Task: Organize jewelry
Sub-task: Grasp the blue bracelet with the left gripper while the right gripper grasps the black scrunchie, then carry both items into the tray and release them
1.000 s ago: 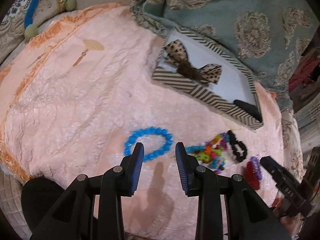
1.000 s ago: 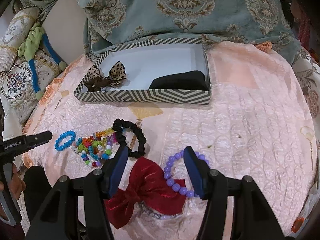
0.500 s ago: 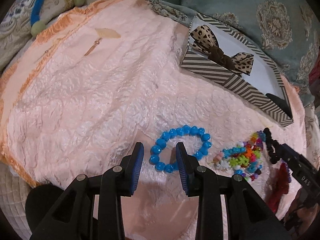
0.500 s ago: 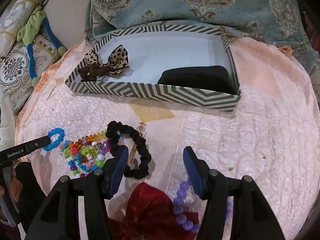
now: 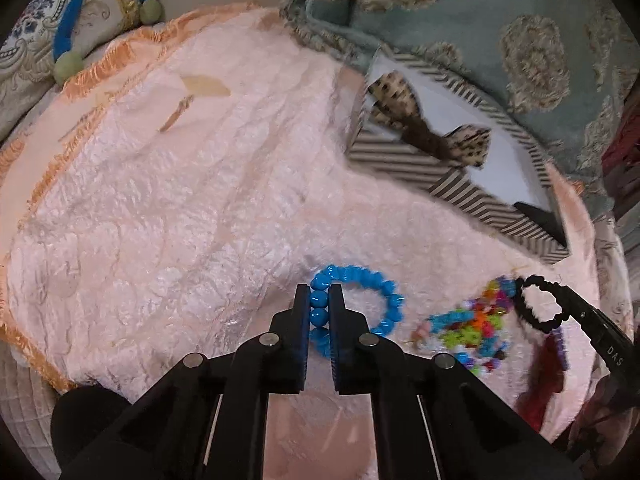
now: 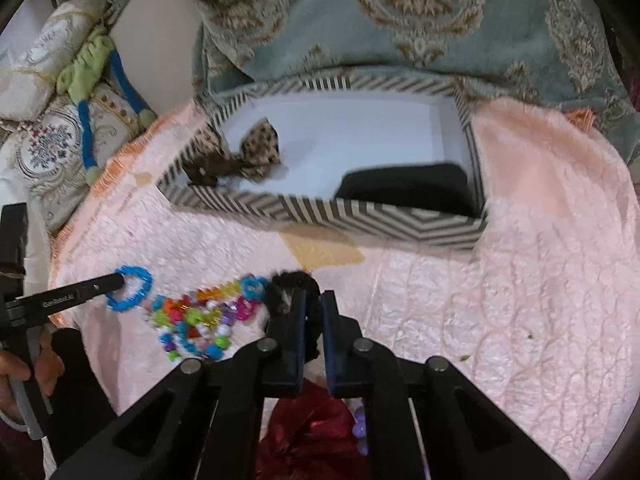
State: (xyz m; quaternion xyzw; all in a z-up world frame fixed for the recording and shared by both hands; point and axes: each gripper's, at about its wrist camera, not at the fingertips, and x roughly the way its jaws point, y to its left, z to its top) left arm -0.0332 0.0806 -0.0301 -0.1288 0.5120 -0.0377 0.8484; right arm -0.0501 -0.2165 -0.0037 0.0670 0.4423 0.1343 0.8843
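- The left gripper (image 5: 319, 312) is seen clamped on the near-left side of the blue bead bracelet (image 5: 382, 294), with beads pinched between its pads after the jaws closed just now.
- The bracelet is laid on the pink quilted cover (image 5: 180, 208), with most of its ring extending to the right of the jaws.
- The right gripper (image 6: 313, 312) is seen clamped on the black scrunchie (image 6: 294, 280), its jaws also closed just now, with the fabric squeezed between them.
- A heap of multicoloured beads (image 6: 200, 316) is spread on the cover between the bracelet and the scrunchie, just beside both.
- A striped box (image 6: 320, 210) is placed further back on the cover, well apart from both grippers.
- Inside the box, a leopard-print bow (image 6: 256, 148) is propped at the left end and a black pad (image 6: 404, 188) is set at the right end.
- A red bow (image 6: 312, 428) and some purple beads (image 6: 360, 428) are partly hidden below the right gripper.
- A teal patterned blanket (image 6: 400, 12) is draped behind the box.
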